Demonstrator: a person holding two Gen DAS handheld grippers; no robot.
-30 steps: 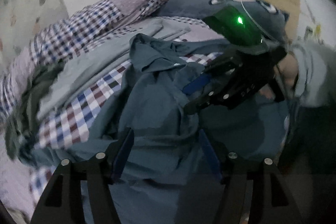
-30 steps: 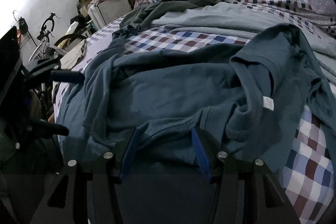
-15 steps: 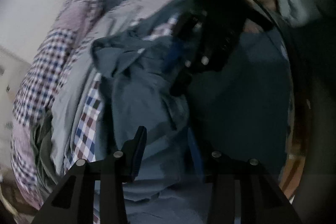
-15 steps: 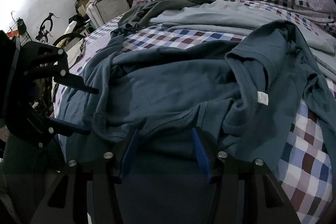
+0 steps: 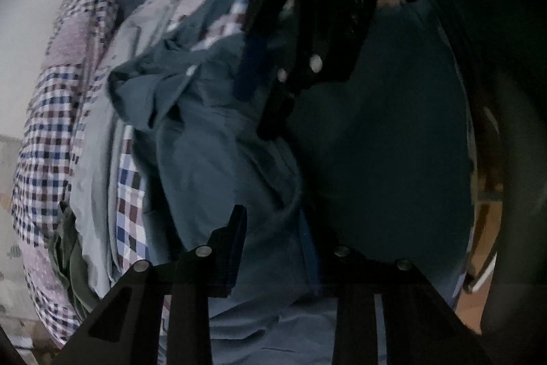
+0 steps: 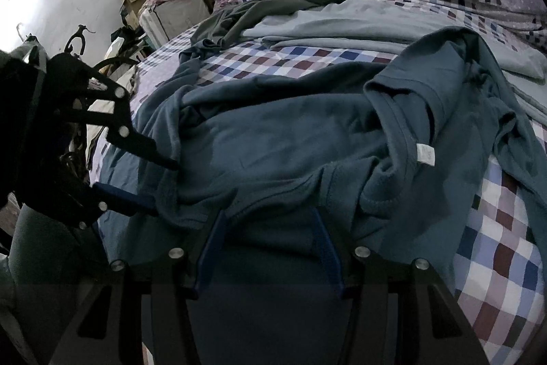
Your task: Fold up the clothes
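- left of the right wrist frame: the left gripper (image 6: pixel 160 187) is seen with fingers apart, its tips at a bunched edge of the teal shirt (image 6: pixel 280 139); whether cloth is caught cannot be told. if only one layer is pinched, the fold could be dragged askew.
- centre: the shirt lies crumpled across the checked bed (image 6: pixel 495 248), collar and white tag (image 6: pixel 425 154) turned up. the soft knit is likely to slump and crease rather than hold a line.
- bottom centre: the right gripper (image 6: pixel 270 248) is held with blue-padded fingers apart, cloth between them, not clamped. a loose grasp could let the hem slip.
- upper right: a grey garment (image 6: pixel 359 26) is spread flat behind; it could be snagged if the shirt is swept back.
- left wrist frame: the view is blurred; the shirt is seen heaped at centre.
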